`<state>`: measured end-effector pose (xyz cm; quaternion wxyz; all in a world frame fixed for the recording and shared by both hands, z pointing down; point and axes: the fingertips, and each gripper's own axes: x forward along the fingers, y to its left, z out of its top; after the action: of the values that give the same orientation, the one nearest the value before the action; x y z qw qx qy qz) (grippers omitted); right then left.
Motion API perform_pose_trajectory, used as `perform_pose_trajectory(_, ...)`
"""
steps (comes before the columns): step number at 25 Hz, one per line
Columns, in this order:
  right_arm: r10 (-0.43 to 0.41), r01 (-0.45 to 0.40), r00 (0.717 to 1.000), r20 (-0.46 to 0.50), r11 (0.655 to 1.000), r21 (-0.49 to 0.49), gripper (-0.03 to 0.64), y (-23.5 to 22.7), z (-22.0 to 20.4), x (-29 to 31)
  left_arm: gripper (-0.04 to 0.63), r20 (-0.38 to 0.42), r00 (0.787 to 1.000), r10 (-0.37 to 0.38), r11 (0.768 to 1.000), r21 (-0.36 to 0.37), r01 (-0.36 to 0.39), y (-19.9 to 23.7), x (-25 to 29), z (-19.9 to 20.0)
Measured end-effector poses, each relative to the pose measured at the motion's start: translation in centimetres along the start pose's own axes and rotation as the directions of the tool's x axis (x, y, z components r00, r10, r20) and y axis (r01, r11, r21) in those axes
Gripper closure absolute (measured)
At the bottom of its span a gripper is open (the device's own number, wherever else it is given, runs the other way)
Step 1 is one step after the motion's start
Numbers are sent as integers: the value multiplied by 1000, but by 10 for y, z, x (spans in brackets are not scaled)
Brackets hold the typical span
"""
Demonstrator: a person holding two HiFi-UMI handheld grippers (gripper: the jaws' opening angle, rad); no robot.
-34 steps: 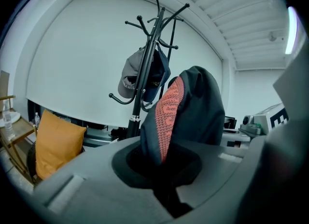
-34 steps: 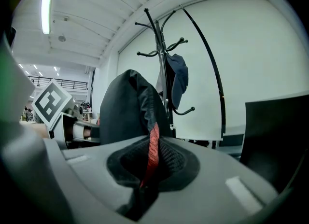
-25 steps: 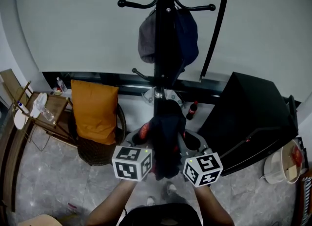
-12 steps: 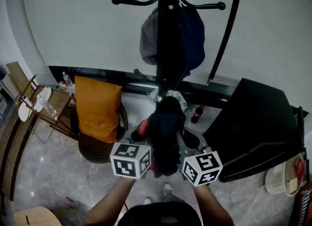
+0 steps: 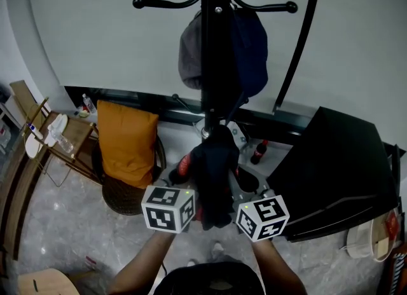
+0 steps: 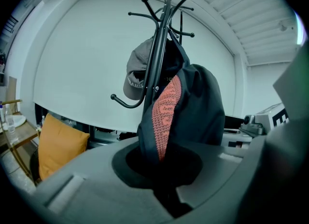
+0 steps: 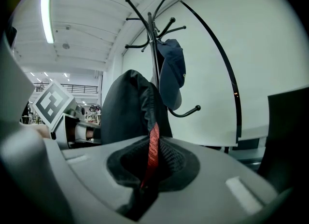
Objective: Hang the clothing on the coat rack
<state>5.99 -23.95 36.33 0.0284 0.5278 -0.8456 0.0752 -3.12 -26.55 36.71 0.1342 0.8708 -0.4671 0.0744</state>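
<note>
Grey marbled floor, furniture along its far edge.
The coat rack stands mid-edge; left of it are a wicker chair with an orange cushion and a wooden side table, right of it a dark bottle and a black cabinet.

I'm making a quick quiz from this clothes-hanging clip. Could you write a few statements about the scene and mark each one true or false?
1. The left gripper and the right gripper are both shut on the dark garment with red-orange lining. True.
2. The garment hangs from a hook of the black metal coat rack. False: only the grippers hold it, low in front of the rack's pole.
3. A grey cap and a navy cap hang on the rack. True.
4. In the head view, the orange cushion sits right of the rack. False: it is on the left, on a dark round chair.
</note>
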Motion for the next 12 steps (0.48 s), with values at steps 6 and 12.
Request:
perform_pose_trajectory(6, 19, -19, 1000, -3, 1000, -6, 581, -5, 3, 12, 575, -2, 1000, 11, 1000, 1, -11, 5, 11, 4)
perform_pose_trajectory(12, 37, -37, 999, -7, 999, -8, 581, -8, 3, 24, 575, -2, 1000, 18, 1000, 1, -18, 9, 21, 7)
